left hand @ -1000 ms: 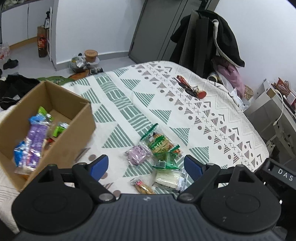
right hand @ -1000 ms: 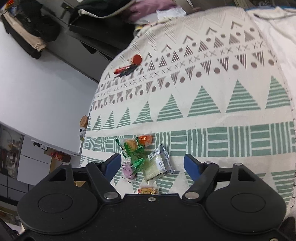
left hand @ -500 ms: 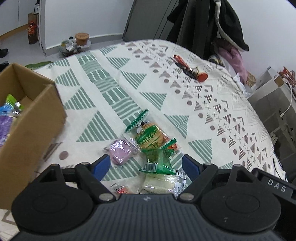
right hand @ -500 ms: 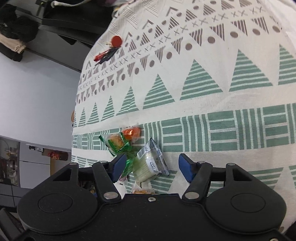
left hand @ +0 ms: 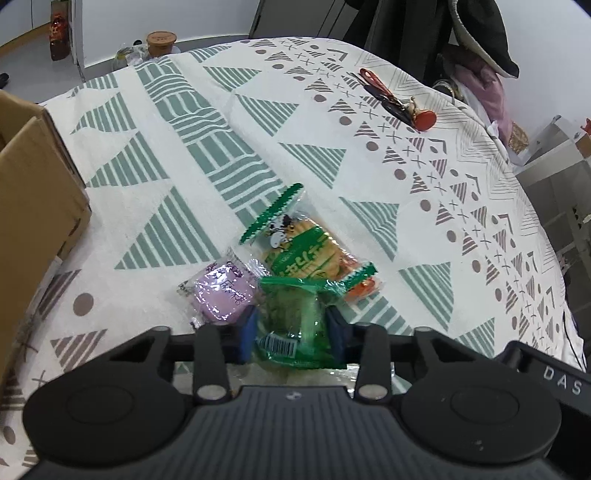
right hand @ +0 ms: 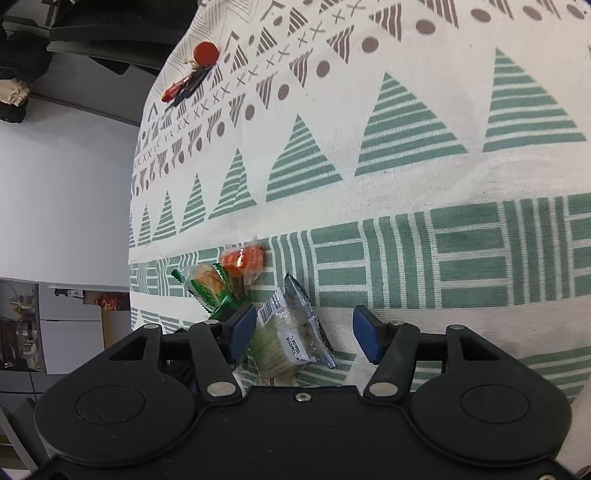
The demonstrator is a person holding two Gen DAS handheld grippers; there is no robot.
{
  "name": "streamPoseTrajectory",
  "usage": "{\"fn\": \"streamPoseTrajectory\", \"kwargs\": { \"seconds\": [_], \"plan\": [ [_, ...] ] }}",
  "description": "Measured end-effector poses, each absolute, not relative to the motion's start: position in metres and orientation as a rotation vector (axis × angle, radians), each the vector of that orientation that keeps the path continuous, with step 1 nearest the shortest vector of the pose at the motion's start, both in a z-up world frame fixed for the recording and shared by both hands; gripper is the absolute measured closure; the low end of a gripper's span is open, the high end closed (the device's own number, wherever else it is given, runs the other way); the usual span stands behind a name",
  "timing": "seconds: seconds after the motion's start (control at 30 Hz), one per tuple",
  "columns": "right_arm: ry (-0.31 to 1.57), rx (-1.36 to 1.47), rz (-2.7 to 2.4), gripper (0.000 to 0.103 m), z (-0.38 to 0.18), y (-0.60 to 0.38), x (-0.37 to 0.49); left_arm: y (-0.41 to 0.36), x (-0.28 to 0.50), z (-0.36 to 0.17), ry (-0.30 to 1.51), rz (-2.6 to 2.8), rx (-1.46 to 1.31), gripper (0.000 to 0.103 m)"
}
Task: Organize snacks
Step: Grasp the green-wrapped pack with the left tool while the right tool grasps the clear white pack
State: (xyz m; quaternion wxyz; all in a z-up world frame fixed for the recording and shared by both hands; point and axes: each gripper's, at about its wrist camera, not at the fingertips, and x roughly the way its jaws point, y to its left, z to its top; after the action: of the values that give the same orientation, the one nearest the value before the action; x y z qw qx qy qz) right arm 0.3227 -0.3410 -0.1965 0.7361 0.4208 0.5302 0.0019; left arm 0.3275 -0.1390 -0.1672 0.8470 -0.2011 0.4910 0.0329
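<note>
A plain white-walled room with a patterned cloth spread wide

The cloth [left hand: 369, 177] carries green striped triangles and grey dots and crosses. Beyond it stand a grey door [left hand: 295, 16] and dark coats [left hand: 424, 29] hanging by the wall; a pale floor [left hand: 26, 51] and white shelving [left hand: 554, 177] flank the sides.

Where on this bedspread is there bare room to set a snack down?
Free: the stretch between the cardboard box and the snack cluster, and the wide span between the cluster and the red scissors. Crowded: around the green packet.
</note>
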Motion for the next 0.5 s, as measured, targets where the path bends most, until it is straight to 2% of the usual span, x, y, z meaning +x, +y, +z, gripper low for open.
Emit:
{"fn": "streamPoseTrajectory", "kwargs": {
  "seconds": [0.43,0.47,0.5],
  "plan": [
    [1.163,0.899,0.053,0.046,-0.208,-0.327,0.331,-0.131,0.310,-0.171,1.061,0.055,-0.452,0.074],
    [1.162,0.891,0.052,0.054,-0.209,-0.326,0.331,-0.130,0.308,-0.172,1.062,0.054,-0.454,0.074],
    [1.169,0.883,0.050,0.068,-0.209,-0.325,0.332,-0.129,0.307,-0.172,1.059,0.057,-0.453,0.074]
  ]
}}
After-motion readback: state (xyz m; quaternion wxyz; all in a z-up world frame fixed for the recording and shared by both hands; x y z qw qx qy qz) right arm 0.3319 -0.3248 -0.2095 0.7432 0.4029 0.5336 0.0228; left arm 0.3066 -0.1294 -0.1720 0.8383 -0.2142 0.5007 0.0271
